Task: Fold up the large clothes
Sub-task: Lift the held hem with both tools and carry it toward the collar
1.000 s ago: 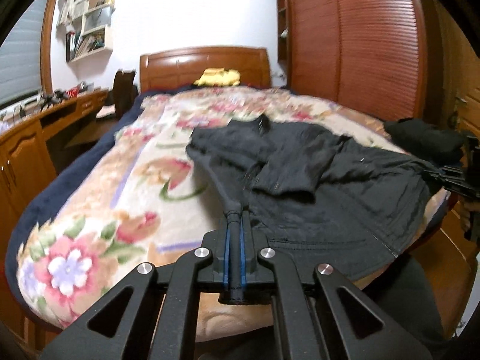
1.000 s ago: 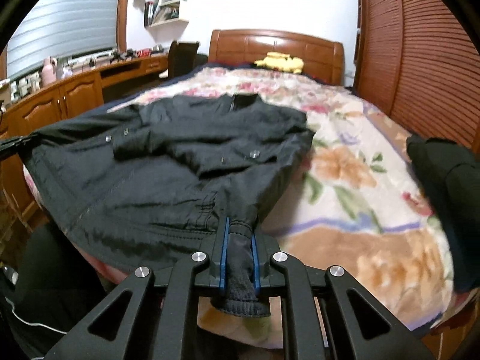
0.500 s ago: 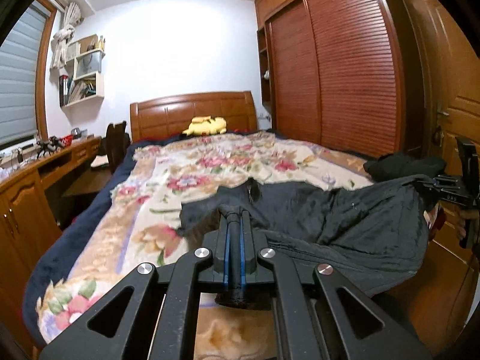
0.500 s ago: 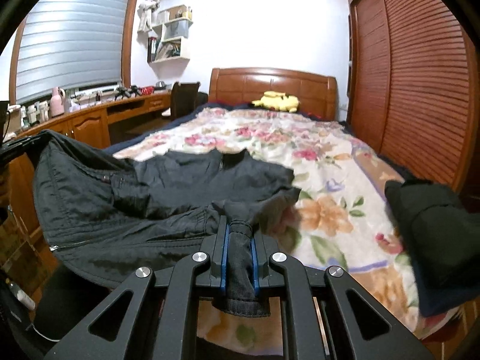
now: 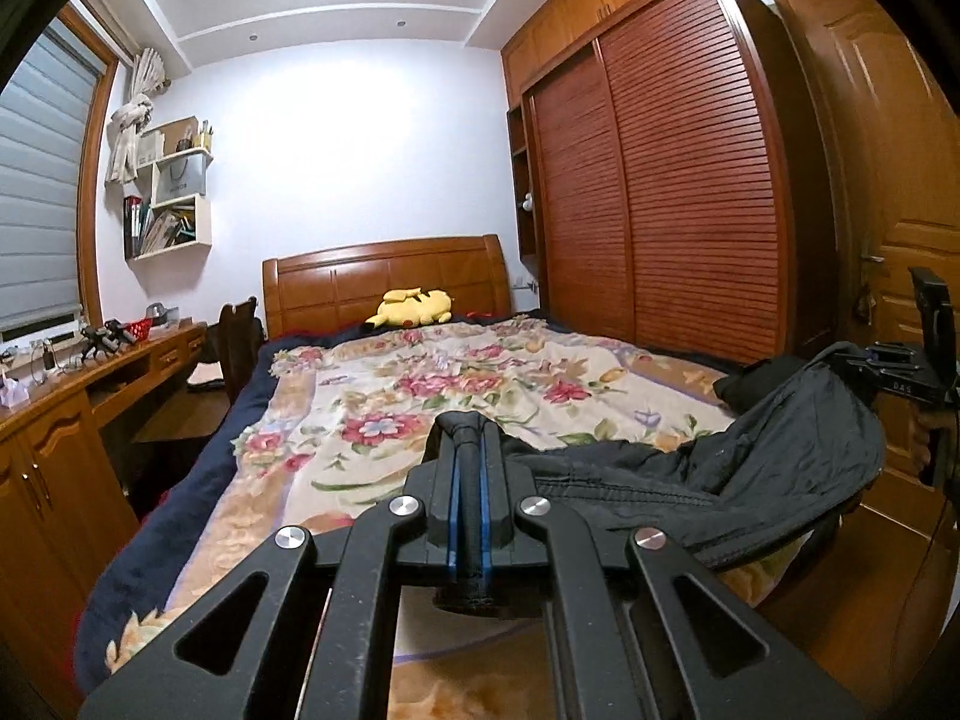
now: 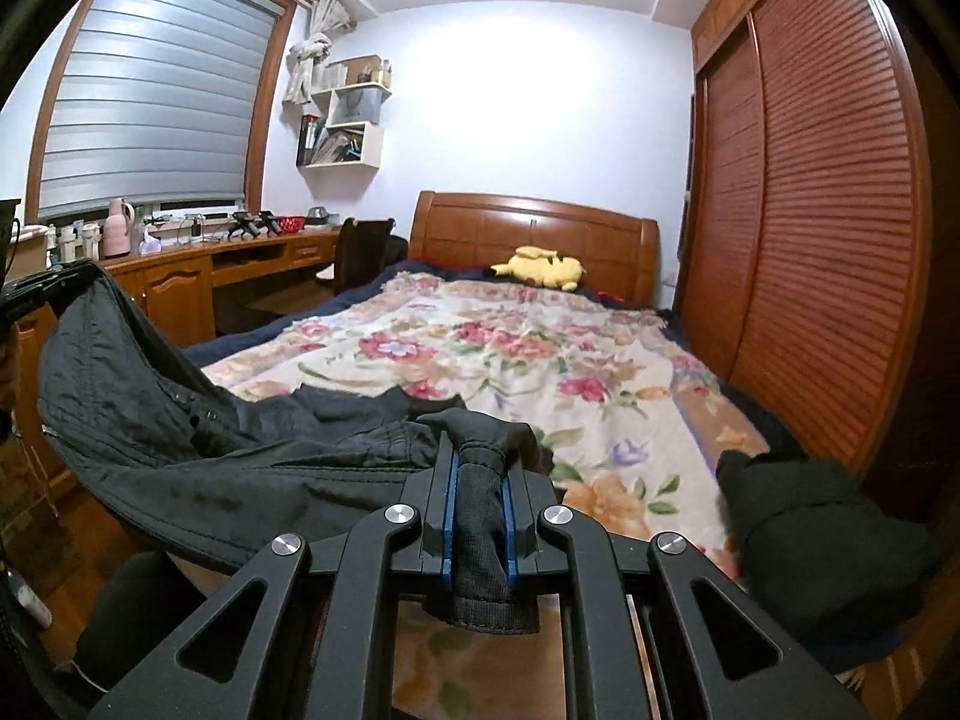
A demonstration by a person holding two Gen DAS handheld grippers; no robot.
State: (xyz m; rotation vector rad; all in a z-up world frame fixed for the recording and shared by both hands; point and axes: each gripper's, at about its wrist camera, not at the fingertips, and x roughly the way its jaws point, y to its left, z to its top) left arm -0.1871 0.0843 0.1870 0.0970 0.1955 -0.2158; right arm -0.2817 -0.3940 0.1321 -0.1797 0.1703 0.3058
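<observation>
Claws point nearly level, both clamping black jacket.

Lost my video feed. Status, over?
Left claw and right claw shut on black jacket hem, lifted off floral blanket. Dark folded pile at right bed edge.

The black jacket is thin woven cloth, matt and finely crinkled, with a ribbed knit cuff and small shiny metal snaps. Each claw, left and right, is matt black plastic, faintly grainy, with blue pads and bright polished metal pins. The floral blanket on the bed looks soft and fleecy. The headboard, slatted wardrobe doors and counter on the left are glossy varnished wood. The far yellow toy is plush.
</observation>
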